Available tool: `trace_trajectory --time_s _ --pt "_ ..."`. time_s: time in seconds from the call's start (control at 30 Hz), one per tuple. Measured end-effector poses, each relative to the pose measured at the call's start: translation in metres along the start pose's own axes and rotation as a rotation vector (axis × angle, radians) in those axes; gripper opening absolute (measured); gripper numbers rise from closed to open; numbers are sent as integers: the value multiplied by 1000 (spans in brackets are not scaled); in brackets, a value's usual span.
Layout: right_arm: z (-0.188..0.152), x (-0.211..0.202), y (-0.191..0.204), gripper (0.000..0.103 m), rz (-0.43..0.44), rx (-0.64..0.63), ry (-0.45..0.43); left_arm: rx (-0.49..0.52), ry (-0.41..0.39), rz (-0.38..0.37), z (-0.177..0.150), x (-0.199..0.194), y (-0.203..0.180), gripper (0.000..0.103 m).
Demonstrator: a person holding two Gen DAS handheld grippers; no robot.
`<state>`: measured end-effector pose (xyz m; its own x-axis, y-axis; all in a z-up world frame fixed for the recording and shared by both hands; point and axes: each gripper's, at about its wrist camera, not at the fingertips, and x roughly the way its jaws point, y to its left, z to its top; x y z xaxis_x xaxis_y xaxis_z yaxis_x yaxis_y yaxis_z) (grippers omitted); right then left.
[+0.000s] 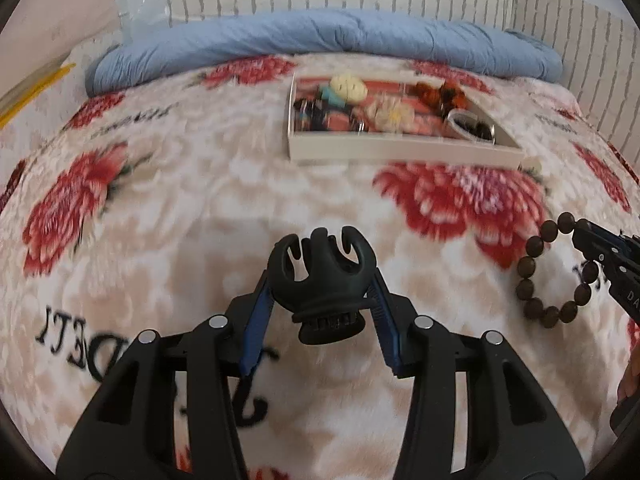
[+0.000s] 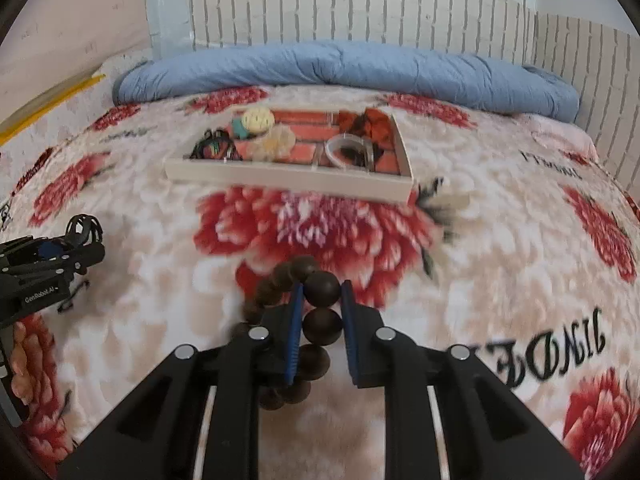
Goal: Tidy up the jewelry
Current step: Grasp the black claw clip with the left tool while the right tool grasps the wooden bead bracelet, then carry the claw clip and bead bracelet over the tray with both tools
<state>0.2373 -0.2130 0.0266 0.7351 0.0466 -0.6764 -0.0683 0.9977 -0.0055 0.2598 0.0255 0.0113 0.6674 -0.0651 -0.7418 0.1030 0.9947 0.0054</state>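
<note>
My left gripper (image 1: 320, 280) is shut on a black claw hair clip (image 1: 324, 276), held above the flowered blanket (image 1: 200, 200). My right gripper (image 2: 320, 288) is shut on one bead of a dark brown bead bracelet (image 2: 322, 288), whose loop hangs down to the left of the fingers. From the left wrist view the bracelet (image 1: 556, 268) dangles from the right gripper (image 1: 580, 236) at the right edge. In the right wrist view the left gripper (image 2: 86, 240) and its clip (image 2: 84, 230) show at the far left. A white divided tray (image 1: 400, 152) (image 2: 288, 178) lies farther back on the bed.
The tray holds several pieces: a cream round item (image 2: 259, 119), a teal piece (image 2: 240, 126), an amber-brown clip (image 2: 366, 122), a round clear box (image 2: 346, 150), and dark items (image 2: 212, 148). A rolled blue quilt (image 2: 340, 68) lies against the slatted headboard (image 2: 360, 8).
</note>
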Motion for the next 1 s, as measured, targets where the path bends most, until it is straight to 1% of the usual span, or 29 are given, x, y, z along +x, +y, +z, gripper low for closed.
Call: trace_trajectory --time_s 0.2,0.33,0.6,0.7,0.83,1.0 --pt "43 3 -4 19 -3 -6 -58 6 -70 0 43 0 -7 46" --pt "72 10 -9 19 -12 -10 -84 14 -98 -9 69 5 -13 46" --pt "130 33 -16 19 7 12 -125 6 -155 -15 123 28 -25 46" --pt "140 51 -17 19 9 13 -123 7 -161 -11 138 46 -29 46" --pt "150 89 -23 19 18 30 -94 -1 -153 -15 151 74 -30 46" --pt "142 125 -33 19 16 49 -43 8 -126 -6 157 111 -31 46"
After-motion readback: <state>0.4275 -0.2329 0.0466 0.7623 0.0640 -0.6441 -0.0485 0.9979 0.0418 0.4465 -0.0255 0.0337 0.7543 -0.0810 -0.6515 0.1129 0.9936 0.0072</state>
